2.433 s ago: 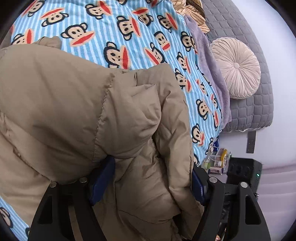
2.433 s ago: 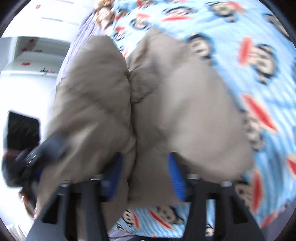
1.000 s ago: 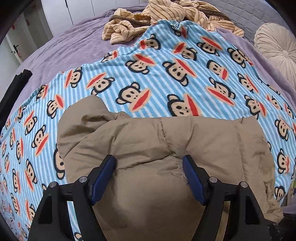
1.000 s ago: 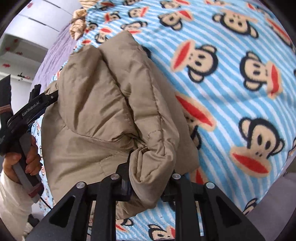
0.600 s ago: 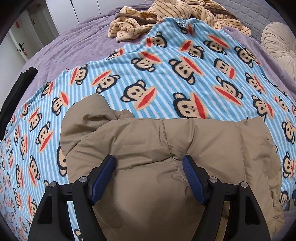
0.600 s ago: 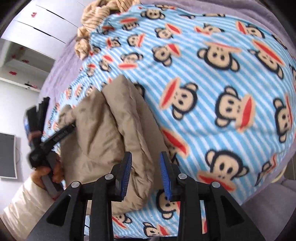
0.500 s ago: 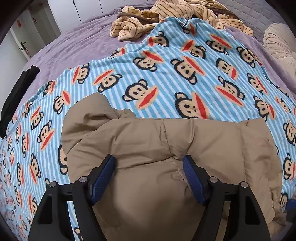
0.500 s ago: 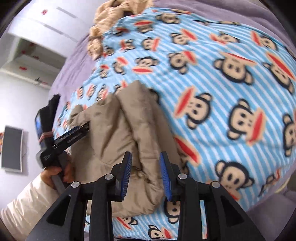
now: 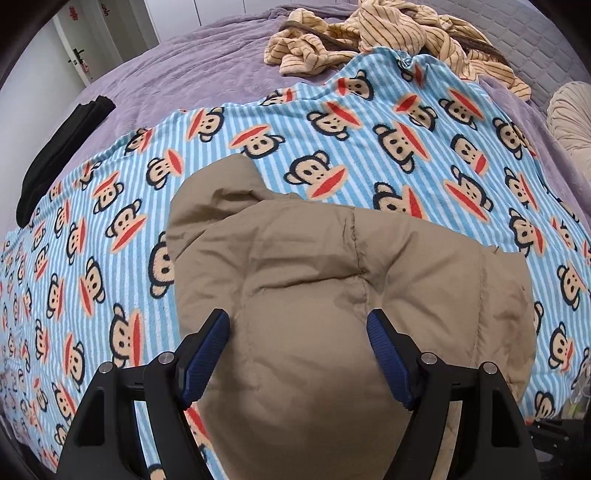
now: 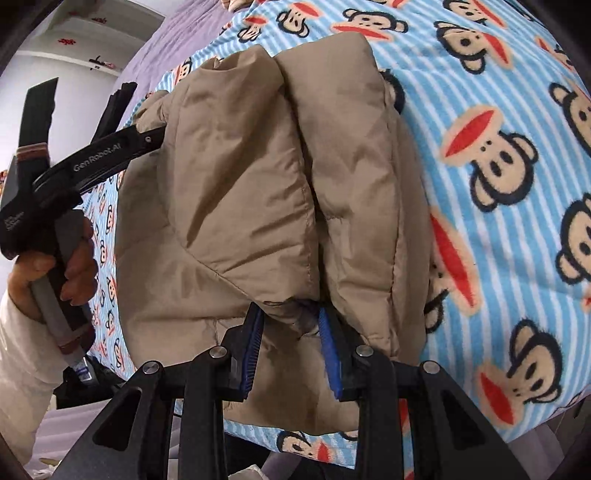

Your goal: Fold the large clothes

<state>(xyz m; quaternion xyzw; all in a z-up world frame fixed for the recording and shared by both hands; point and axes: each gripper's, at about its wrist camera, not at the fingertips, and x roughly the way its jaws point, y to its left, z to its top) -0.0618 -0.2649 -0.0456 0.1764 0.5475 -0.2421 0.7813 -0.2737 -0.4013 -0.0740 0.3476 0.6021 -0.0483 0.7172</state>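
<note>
A tan puffy jacket, folded into a thick bundle, lies on a blue striped monkey blanket. My left gripper hangs open just above its near part, the blue pads wide apart and not pressing the cloth. In the right wrist view the jacket shows two padded folds side by side. My right gripper is open at the near edge, with the end of those folds between its pads but not pinched. A hand holds the left gripper there, and one of its fingers reaches the jacket's left edge.
A heap of tan striped clothing lies at the blanket's far end on the purple bedcover. A black garment is at the left and a round cushion at the right. The blanket drops over the bed's near edge.
My right gripper let go of the jacket's fold, swung away, then came back astride its near edge. My left gripper has lifted slightly off the jacket.
</note>
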